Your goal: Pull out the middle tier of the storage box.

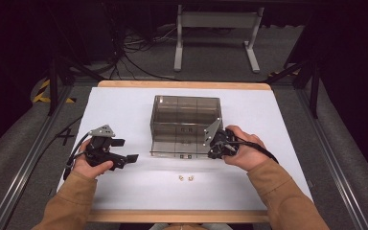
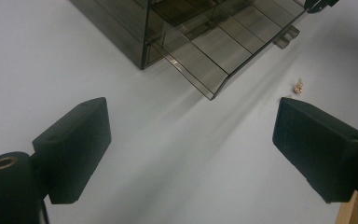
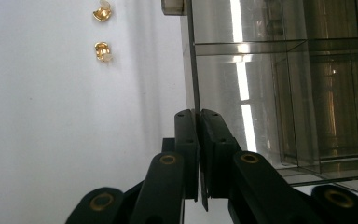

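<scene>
Here, on the white table [image 1: 124,105], the smoky clear drawer box [image 1: 186,115] has its bottom drawer [image 2: 223,51] partly out, the right gripper [image 3: 198,140] clamped on its front wall, so draw straight and level while the left gripper [image 2: 191,140] waits open, clear of two gold bits [image 1: 186,178].
</scene>
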Demonstrator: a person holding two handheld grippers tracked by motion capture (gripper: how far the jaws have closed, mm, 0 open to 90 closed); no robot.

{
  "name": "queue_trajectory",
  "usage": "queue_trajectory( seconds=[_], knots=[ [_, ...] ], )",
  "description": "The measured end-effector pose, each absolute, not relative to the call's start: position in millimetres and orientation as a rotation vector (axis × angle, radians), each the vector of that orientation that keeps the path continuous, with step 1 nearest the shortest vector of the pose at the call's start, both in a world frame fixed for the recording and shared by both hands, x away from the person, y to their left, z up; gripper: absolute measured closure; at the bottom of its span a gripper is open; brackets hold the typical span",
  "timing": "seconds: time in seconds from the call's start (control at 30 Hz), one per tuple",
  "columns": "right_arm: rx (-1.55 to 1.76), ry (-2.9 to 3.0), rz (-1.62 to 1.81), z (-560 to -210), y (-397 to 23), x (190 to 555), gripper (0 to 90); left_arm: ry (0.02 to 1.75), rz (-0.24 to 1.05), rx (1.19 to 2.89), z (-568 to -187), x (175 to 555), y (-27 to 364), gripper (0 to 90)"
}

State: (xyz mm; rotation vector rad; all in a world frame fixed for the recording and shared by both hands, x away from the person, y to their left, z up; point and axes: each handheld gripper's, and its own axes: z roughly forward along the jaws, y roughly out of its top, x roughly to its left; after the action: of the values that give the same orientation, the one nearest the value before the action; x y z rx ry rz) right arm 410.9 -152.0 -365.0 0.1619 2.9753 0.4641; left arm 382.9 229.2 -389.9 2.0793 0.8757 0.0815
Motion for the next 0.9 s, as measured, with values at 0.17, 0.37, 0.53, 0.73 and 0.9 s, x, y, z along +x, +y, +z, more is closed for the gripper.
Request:
queue_trajectory(
  seconds=[0.17, 0.37, 0.53, 0.73, 0.9],
  knots=[
    [0.165, 2.978, 0.466, -366.7, -151.8, 409.1, 86.6, 0.875, 0.084, 2.080, -390.0, 382.9, 228.9, 11.7],
    [0.168, 2.981, 0.464, -369.7, -151.5, 408.2, 87.0, 0.877, 0.083, 2.080, -389.9, 382.8, 229.0, 11.7],
    [0.165, 2.987, 0.449, -373.5, -150.7, 408.2, 87.5, 0.876, 0.083, 2.079, -390.0, 382.9, 229.0, 11.7],
    [0.190, 2.986, 0.447, -374.8, -150.6, 407.3, 87.3, 0.876, 0.081, 2.080, -390.1, 382.8, 228.7, 11.7],
    [0.193, 2.984, 0.458, -374.0, -150.7, 407.4, 85.3, 0.877, 0.081, 2.079, -390.0, 382.7, 228.7, 11.7]
  ],
)
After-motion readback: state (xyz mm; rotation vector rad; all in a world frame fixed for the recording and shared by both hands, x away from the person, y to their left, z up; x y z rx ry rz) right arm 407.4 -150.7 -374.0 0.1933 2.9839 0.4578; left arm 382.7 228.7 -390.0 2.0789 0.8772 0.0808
